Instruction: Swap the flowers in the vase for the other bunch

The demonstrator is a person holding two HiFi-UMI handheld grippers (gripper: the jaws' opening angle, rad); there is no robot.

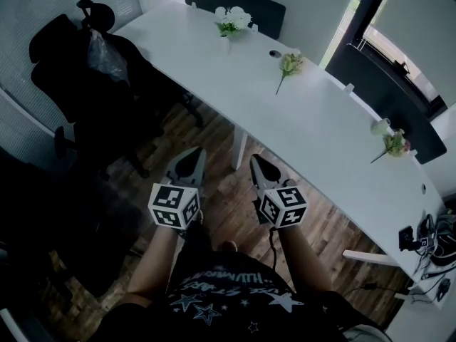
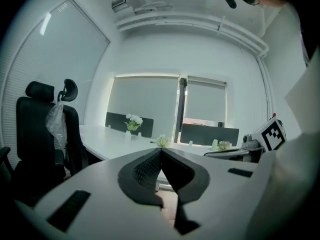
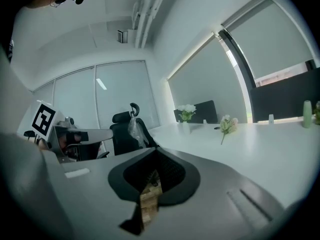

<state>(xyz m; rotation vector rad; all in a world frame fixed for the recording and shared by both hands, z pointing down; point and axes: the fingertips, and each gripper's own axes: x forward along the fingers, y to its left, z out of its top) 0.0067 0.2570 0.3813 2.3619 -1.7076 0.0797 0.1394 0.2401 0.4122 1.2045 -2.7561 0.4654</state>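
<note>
A bunch of white flowers with green leaves (image 1: 233, 20) stands in a small white vase (image 2: 128, 134) at the far end of a long white table (image 1: 320, 120). To its right and nearer, well apart from it, a loose bunch of pale flowers on a long green stem (image 1: 288, 66) lies flat on the tabletop. Further right, a pale green vase (image 1: 380, 127) stands just beside a third bunch (image 1: 394, 144). The left gripper (image 1: 192, 155) and the right gripper (image 1: 256, 161) hang side by side over the wooden floor (image 1: 221, 191), short of the table's near edge. Each has its jaws pressed together on nothing. A black office chair (image 1: 78, 63) with a clear plastic bag (image 1: 103, 55) hung on it stands on the left.
</note>
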